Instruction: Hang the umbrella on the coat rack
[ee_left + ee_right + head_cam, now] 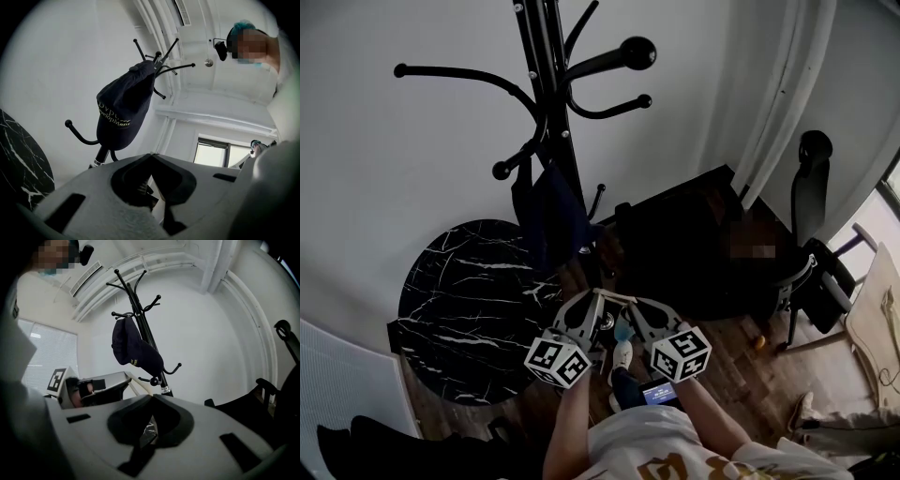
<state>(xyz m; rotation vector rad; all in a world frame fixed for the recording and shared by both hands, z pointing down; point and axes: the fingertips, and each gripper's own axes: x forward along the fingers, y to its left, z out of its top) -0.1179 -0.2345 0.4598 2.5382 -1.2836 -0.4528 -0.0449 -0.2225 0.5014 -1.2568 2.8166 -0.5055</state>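
Where legible, cap [123, 105] print: "…evelopMent"

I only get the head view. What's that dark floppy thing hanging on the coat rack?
Observer: It's a dark cap. The left gripper view shows pale lettering printed on it.
Operator: Is the left pincher open?
Observer: No. The left gripper has its jaws together at the tips.
Operator: And the other one?
Observer: The right gripper also has its jaws together, as its own view shows.

Dim, seemingly daylit; fisheye edges darkly vignetted.
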